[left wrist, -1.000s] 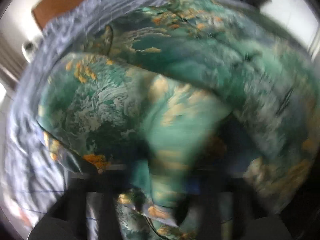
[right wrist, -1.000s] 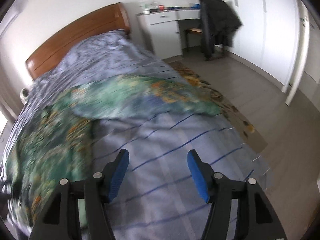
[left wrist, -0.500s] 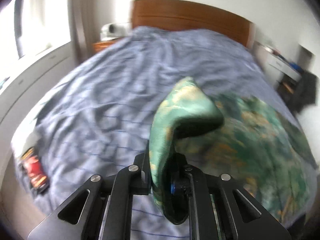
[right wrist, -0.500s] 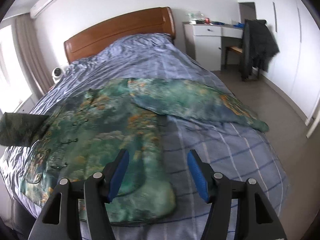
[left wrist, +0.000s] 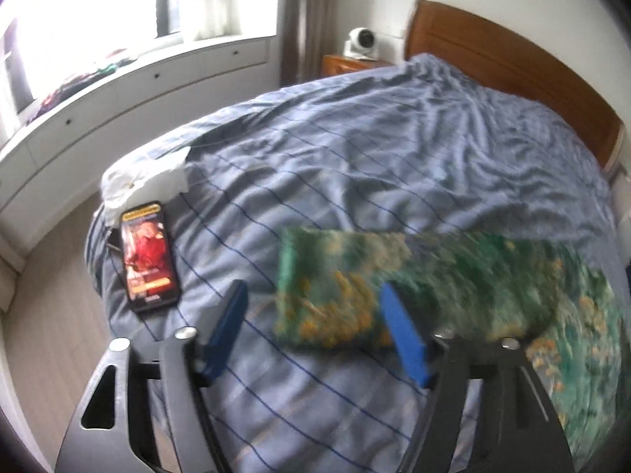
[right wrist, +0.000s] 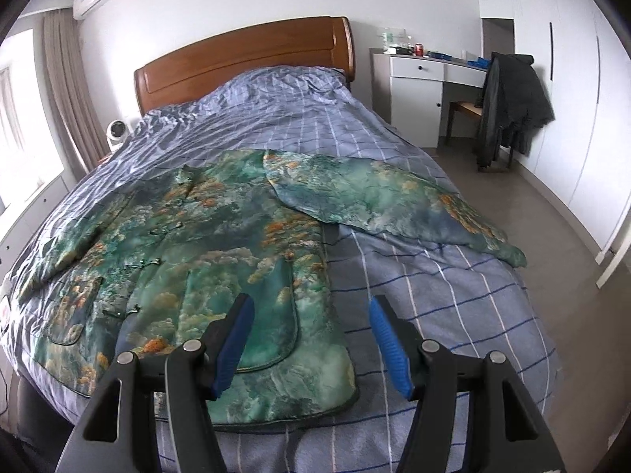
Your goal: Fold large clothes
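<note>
Since the fabric looks thin, satiny and limp, the green printed robe [right wrist: 221, 244] is judged light, slippery and prone to sliding on itself; nothing stiff is seen in it. It is spread front-up across the blue checked bed [right wrist: 453, 315], collar toward the headboard [right wrist: 244, 59], hem at the foot edge. One sleeve [right wrist: 378, 201] is laid out flat toward the desk side; the other sleeve [left wrist: 335, 299] is seen in the left view, stretched toward the window side, with its cuff end just ahead of the tongs and blurred.

Hold is best taken at seamed edges: cuff, hem corner, shoulder seam. A pinch mid-panel would likely just slip or bunch.

Left tongs [left wrist: 315, 331]: jaws are opening, nothing is pinched between them, and the cuff lies on the bed beyond the tips. Right tongs [right wrist: 309, 339]: held apart and empty, above the hem corner.

Versus half a second ago: the window-side sleeve was clamped in the left tongs and held raised; it is now released and lying flat. A phone [left wrist: 148, 256] near the bed's foot corner is now closer in view. The right view is nearly unchanged.
</note>
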`<state>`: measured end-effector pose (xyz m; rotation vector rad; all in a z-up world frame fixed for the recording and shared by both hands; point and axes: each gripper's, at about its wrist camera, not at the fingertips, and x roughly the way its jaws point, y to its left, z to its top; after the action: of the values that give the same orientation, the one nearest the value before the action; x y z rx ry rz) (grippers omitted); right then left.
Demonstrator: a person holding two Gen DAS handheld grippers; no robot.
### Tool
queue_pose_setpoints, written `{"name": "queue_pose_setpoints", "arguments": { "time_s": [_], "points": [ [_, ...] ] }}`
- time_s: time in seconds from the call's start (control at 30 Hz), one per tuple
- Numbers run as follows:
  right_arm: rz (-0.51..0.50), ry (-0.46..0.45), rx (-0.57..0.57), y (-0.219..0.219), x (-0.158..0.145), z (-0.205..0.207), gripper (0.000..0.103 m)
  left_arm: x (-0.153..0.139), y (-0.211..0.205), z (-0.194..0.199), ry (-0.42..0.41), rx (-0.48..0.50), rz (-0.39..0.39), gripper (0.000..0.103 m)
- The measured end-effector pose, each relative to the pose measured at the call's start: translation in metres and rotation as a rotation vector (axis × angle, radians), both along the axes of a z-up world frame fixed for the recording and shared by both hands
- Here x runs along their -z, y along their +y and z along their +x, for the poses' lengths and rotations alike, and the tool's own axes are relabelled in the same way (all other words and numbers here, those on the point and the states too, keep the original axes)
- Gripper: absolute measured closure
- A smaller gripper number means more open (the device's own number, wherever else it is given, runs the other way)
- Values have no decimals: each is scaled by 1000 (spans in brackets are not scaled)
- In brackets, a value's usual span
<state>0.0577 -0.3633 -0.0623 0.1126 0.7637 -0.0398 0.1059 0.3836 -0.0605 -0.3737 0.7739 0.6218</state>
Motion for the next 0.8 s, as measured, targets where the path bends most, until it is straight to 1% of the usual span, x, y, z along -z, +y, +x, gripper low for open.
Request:
{"name": "queue_pose_setpoints", "arguments": {
  "time_s": [0.03, 0.1, 0.13, 0.17, 0.23, 0.3, 0.37, 0.4, 0.47, 0.5, 0.53, 0.6, 0.67, 0.7, 0.8],
  "points": [
    [-4, 5, 7, -1, 1, 1, 37, 1, -18, -2, -5, 26, 2, 20],
    [-21, 26, 33, -2, 7, 3, 35, 3, -36, -4, -28, 66, -4, 12],
    [-28, 33, 44, -2, 9, 3, 32, 2, -53, -6, -45, 96, -10, 11],
    [-35, 34, 54, -2, 11, 3, 25, 1, -69, -7, -62, 123, -19, 10],
    [-51, 23, 76, 0, 9, 2, 18, 1, -103, -9, -90, 177, -53, 9],
    [-66, 13, 97, 1, 6, 1, 18, 2, -135, -8, -110, 230, -102, 9],
    [-77, 13, 111, 2, 1, 1, 18, 3, -161, -4, -104, 262, -122, 9],
    [-81, 8, 118, 3, -4, 0, 18, 4, -173, 0, -89, 278, -120, 8],
    [-96, -1, 133, 6, -11, -1, 18, 7, -198, 10, -19, 309, -79, 8],
    [-104, -1, 139, 8, -14, -1, 18, 8, -212, 13, 1, 340, -63, 8],
    [-111, -5, 144, 10, -18, -2, 18, 7, -223, 15, 6, 369, -53, 8],
    [-125, -16, 152, 12, -24, -3, 18, 5, -239, 14, 0, 393, -33, 8],
    [-148, -14, 170, 16, -28, -2, 18, 2, -254, 10, -9, 381, 7, 6],
    [-164, -6, 180, 18, -30, -1, 18, 1, -262, 8, -9, 369, 29, 2],
    [-209, 5, 190, 23, -34, 0, 18, 2, -275, 2, -9, 363, 78, 1]
  ]
}}
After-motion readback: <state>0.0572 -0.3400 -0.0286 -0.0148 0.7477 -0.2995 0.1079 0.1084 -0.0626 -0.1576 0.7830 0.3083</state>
